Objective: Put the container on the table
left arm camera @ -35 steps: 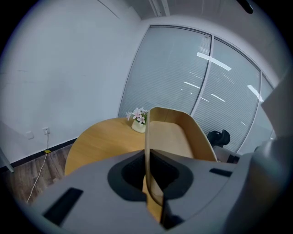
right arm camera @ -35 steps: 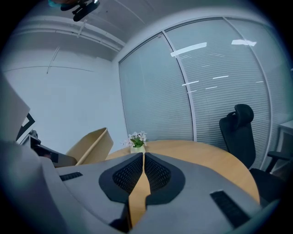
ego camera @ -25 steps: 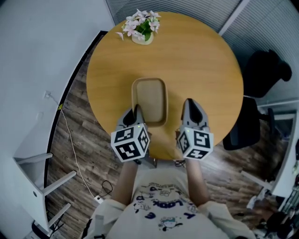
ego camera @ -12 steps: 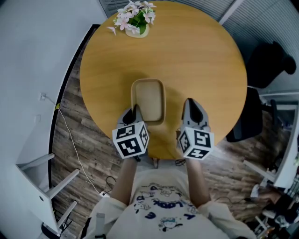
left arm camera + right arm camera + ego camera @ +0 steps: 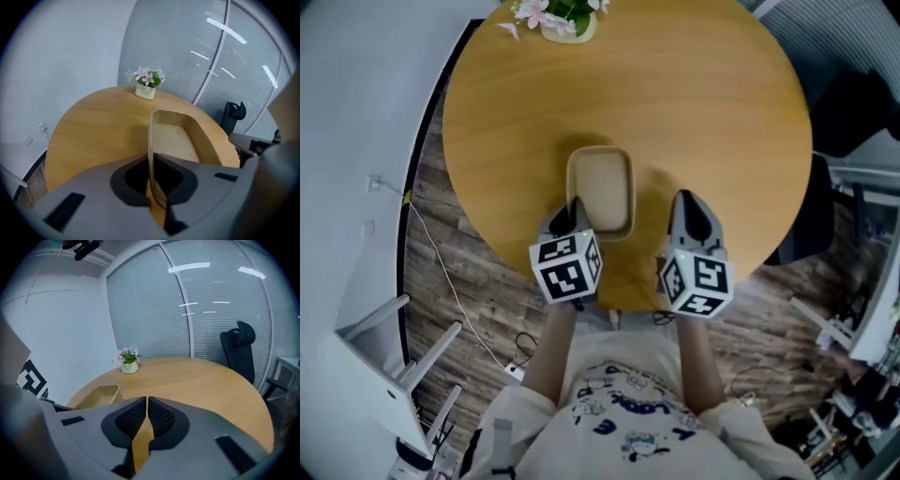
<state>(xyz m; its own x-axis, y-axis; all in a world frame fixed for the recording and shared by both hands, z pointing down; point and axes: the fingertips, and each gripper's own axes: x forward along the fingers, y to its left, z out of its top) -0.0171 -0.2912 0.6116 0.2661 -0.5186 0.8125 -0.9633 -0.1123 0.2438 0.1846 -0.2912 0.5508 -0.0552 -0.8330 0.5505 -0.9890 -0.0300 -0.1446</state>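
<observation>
A beige rectangular container (image 5: 601,191) lies over the near part of the round wooden table (image 5: 694,103). My left gripper (image 5: 573,223) is shut on its near left rim, and the thin wall (image 5: 151,154) runs between the jaws in the left gripper view. Whether the container rests on the tabletop or hangs just above it I cannot tell. My right gripper (image 5: 688,214) is shut with nothing in it, to the right of the container and over the table's near edge. From the right gripper view the container (image 5: 96,396) shows at the left.
A small white pot of pink flowers (image 5: 555,17) stands at the table's far edge. A black office chair (image 5: 848,117) is at the right, white furniture (image 5: 389,370) at the lower left, a cable (image 5: 455,295) on the wooden floor. A glass wall with blinds (image 5: 206,305) stands behind.
The table, container and flower pot have shifted up and away in the head view as the view moved forward. Both grippers keep their places, the left still shut on the container.
</observation>
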